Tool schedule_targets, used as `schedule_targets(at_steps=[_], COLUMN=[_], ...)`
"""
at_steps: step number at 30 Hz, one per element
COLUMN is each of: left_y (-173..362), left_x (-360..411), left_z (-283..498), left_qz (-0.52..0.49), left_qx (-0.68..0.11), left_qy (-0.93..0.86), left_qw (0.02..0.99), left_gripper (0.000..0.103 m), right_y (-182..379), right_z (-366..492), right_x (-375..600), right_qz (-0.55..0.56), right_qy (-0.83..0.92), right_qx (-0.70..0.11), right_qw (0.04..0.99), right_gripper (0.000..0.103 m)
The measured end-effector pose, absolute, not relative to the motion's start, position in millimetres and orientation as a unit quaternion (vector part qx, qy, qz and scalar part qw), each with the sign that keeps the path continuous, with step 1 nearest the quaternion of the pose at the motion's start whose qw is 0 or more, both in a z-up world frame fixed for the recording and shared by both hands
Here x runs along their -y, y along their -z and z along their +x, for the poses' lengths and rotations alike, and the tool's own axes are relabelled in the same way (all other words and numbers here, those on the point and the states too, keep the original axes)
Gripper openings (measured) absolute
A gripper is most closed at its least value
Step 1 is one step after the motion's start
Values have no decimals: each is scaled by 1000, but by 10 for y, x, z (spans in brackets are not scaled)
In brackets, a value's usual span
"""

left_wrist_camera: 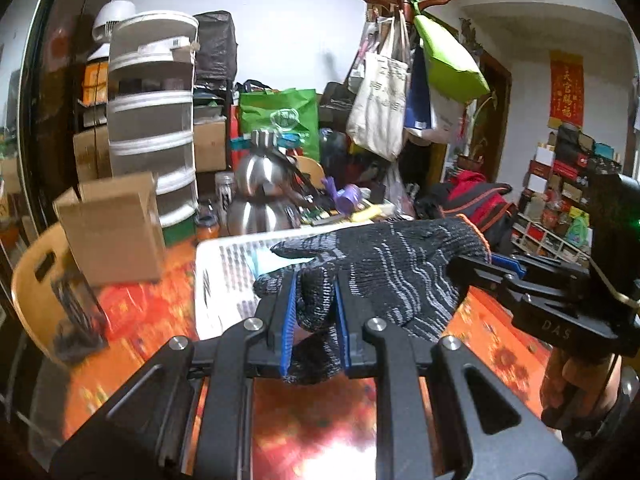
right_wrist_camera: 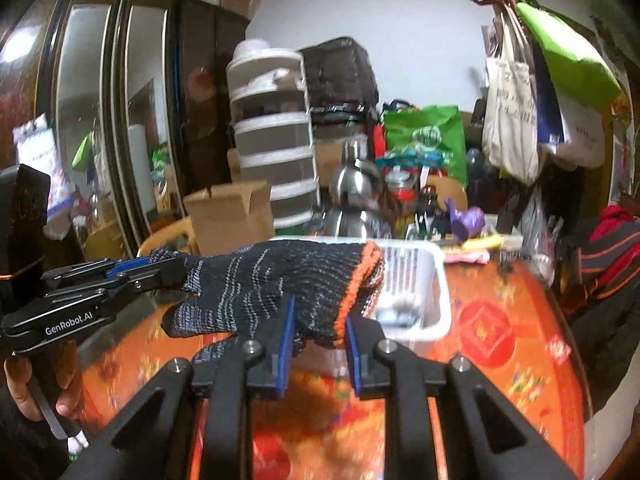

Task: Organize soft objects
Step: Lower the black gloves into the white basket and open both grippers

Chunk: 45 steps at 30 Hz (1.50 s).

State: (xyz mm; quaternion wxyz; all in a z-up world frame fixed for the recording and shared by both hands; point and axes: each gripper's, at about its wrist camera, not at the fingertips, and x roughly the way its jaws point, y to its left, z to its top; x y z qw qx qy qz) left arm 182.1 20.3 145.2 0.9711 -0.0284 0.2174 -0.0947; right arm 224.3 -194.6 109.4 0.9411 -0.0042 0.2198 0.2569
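Above the orange counter, my left gripper and right gripper both pinch the black glove, white basket at twelve o'clock.

Basket on orange-clothed table

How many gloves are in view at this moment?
1. A dark knit glove with an orange cuff hangs over the table, its finger end in the left gripper and its cuff end in the right gripper. Another could lie hidden inside the white basket.
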Motion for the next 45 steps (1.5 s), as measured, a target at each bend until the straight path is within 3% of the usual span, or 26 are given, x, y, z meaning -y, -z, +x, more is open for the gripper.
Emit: schedule_targets(at_steps=[8, 25, 27, 28, 29, 30, 33, 37, 45], left_y=[-1789, -1071, -995, -978, -957, -943, -917, -819, -586], left_x=[-291, -346, -359, -369, -389, -404, -423, -401, -465], left_z=[2883, 3693, 3724, 3712, 3704, 3689, 3620, 3485, 3380], left_qz=[-24, -28, -25, -23, -22, -20, -22, -20, -40], left_qx=[-264, -325, -330, -331, -330, -327, -318, -319, -338], left_qy=[48, -6, -9, -11, -18, -20, -13, 1, -2], left_qw=[963, 945, 944, 943, 944, 945, 948, 947, 940], left_gripper=[16, 18, 30, 37, 52, 67, 84, 89, 89], right_y=[-1298, -621, -590, -579, -574, -578, -588, -558, -479], right_z=[3010, 3717, 3722, 3729, 3725, 3712, 3716, 3706, 3668], right_x=[1772, 1510, 1501, 1509, 1525, 1548, 1625, 1707, 1833], right_qz=[-3, -33, -43, -45, -45, -44, -38, -48, -40], right_qy=[-235, -221, -211, -205, -201, -197, -193, -179, -174], right_qx=[-241, -299, -306, -308, -306, -301, -301, -315, -332], right_qw=[942, 928, 927, 928, 929, 932, 933, 931, 926], right_gripper=[21, 26, 37, 49, 67, 73, 86, 93, 94])
